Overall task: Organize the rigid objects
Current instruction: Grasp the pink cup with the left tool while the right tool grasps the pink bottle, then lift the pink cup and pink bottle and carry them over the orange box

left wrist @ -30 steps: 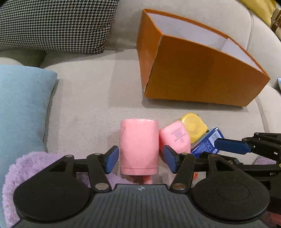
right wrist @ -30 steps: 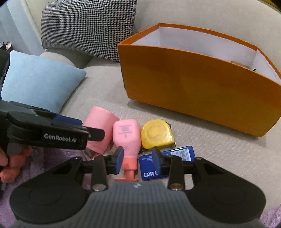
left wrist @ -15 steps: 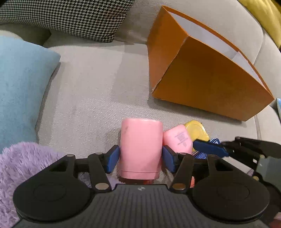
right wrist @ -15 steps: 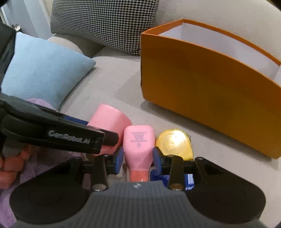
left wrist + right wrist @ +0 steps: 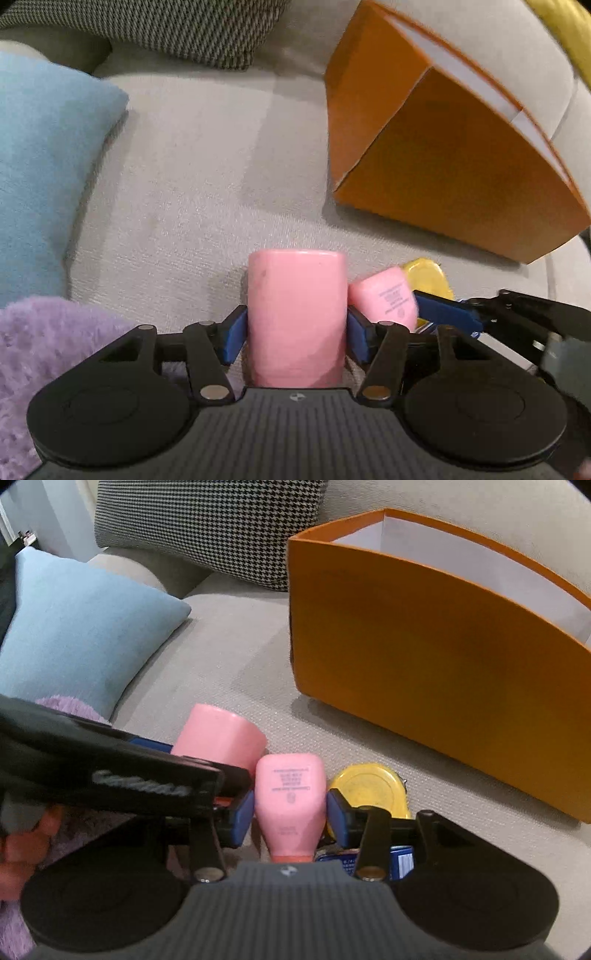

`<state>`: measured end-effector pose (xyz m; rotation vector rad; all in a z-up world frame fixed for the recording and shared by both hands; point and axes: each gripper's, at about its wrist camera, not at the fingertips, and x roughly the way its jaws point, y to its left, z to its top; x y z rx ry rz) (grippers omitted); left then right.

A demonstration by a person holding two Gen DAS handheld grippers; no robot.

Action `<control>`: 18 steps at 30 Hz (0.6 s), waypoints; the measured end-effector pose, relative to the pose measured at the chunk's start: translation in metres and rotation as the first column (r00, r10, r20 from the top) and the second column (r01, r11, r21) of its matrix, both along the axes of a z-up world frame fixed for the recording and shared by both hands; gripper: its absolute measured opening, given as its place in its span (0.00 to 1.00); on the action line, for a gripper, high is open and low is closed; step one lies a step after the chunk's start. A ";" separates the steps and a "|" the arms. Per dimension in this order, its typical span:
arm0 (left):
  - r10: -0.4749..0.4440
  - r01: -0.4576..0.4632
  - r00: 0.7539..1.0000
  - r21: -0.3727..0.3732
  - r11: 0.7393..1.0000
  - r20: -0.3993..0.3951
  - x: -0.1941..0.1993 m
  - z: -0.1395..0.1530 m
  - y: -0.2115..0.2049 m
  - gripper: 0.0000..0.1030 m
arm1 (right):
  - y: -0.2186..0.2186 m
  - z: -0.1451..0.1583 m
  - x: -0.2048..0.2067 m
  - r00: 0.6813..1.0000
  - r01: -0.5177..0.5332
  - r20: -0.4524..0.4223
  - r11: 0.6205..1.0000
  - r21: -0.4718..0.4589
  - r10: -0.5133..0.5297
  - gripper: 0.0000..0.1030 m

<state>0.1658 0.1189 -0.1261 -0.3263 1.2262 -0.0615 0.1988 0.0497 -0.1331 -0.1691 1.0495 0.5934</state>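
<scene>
Left gripper (image 5: 295,330) clamps a pink cup (image 5: 297,317) across its middle, blue pads flat against both sides, on a grey sofa seat (image 5: 192,206) just in front of the orange box (image 5: 454,162). Beside it, the right gripper (image 5: 290,816) brackets a pink bottle (image 5: 290,805) lying cap-end toward the camera; its pads sit at the bottle's flanks, but whether they have bitten yet cannot be told from the right wrist view.

The cup lies nearer the blue cushion (image 5: 81,635) than the bottle does, touching or almost touching it, both a short way short of the box's near wall. A yellow tape measure (image 5: 369,792) rests against the bottle's far side, toward the box's long face, with a blue packet (image 5: 400,860) partly hidden under the right gripper.

Both pink pieces look like light, stiff plastic with smooth skins, so they should lift easily yet could slide in the pads. The cup's straight wall at mid-height looks the surest hold. The bottle tapers toward its cap, so a grip on the broad body, not the narrowing shoulder, seems safer against squeezing out.

A purple fluffy throw (image 5: 44,339) lies on the side away from the box.
</scene>
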 end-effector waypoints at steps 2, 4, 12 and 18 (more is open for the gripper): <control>0.011 -0.011 1.000 -0.007 1.000 0.005 0.002 0.000 -0.001 0.61 | -0.001 0.002 -0.002 1.000 0.001 0.003 1.000 -0.012 -0.001 0.43; 0.014 -0.013 1.000 -0.016 1.000 0.025 -0.001 0.003 0.000 0.61 | -0.004 0.006 -0.003 1.000 0.014 -0.001 1.000 -0.003 -0.014 0.43; 0.042 -0.029 0.993 -0.114 0.993 0.115 -0.019 0.015 0.010 0.66 | -0.013 0.026 -0.007 0.998 0.040 0.039 0.999 0.007 -0.040 0.43; 0.000 0.006 0.991 -0.047 0.999 0.135 -0.027 0.023 -0.003 0.62 | -0.031 0.041 -0.014 0.993 0.089 0.075 0.996 -0.003 -0.088 0.43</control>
